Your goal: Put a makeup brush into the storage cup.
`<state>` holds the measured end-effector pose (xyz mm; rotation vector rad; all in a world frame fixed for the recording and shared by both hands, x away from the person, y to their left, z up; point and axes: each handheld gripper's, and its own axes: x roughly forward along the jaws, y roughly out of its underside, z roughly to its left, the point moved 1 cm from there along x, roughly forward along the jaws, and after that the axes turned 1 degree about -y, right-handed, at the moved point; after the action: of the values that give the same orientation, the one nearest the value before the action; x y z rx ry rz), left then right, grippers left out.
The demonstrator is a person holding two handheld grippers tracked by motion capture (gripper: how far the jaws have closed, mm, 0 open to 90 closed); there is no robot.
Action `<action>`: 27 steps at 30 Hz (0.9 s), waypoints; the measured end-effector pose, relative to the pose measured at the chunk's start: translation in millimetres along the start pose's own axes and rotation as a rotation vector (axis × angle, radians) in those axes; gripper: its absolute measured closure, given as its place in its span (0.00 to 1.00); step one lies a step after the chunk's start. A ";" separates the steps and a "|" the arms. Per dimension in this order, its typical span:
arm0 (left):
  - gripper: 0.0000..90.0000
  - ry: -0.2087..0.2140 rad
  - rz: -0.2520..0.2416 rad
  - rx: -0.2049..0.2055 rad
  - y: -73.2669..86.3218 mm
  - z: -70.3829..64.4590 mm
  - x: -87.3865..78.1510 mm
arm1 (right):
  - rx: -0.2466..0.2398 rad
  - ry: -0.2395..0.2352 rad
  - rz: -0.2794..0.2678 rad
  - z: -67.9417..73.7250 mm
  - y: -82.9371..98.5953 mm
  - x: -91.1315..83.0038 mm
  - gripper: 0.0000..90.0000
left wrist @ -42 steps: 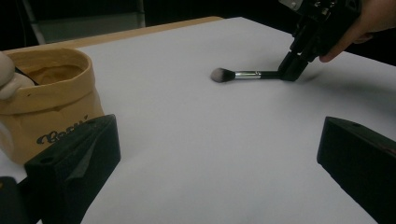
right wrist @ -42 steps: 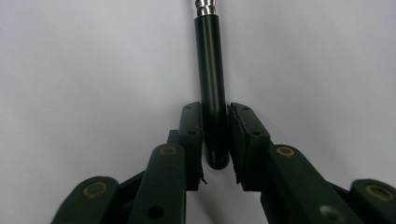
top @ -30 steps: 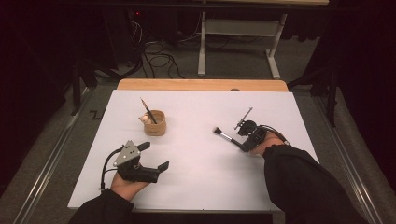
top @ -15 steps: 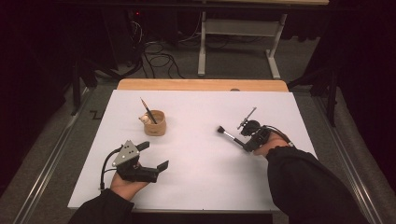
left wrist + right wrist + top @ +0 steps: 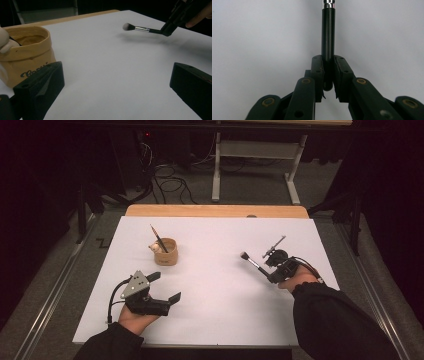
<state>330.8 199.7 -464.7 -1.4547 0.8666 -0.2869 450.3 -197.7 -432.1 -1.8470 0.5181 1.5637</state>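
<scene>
A makeup brush with a black handle and pale bristles is clamped in my right gripper, held just above the white table at the right, bristles pointing left. The jaws pinch the handle's end. A small tan cup stands left of centre with a dark pencil-like stick and a pale lump inside; it sits close to my left jaw. My left gripper rests near the front left, open and holding nothing, its jaws wide apart.
White sheet covers the table, with a wooden strip along the far edge. Another slim dark tool lies just beyond my right gripper. A metal frame and cables stand on the floor behind.
My right gripper has drifted slightly right and toward the person with the brush held. The left gripper has stayed put.
</scene>
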 end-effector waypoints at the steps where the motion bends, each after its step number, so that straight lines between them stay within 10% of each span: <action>1: 0.00 0.000 0.000 0.000 0.0 0.0 0.0 | 0.010 -0.001 -0.005 -0.2 1.9 0.4 0.90; 16: 0.00 0.001 0.001 -0.004 0.3 0.6 0.3 | 0.126 0.025 -0.039 4.8 28.3 -4.2 0.90; 27: 0.00 -0.001 0.002 -0.009 0.6 1.9 0.5 | 0.163 0.036 -0.202 10.5 34.2 -9.3 0.90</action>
<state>332.3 200.9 -465.7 -1.4619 0.8694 -0.2809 418.0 -215.6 -431.6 -1.7479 0.4461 1.3176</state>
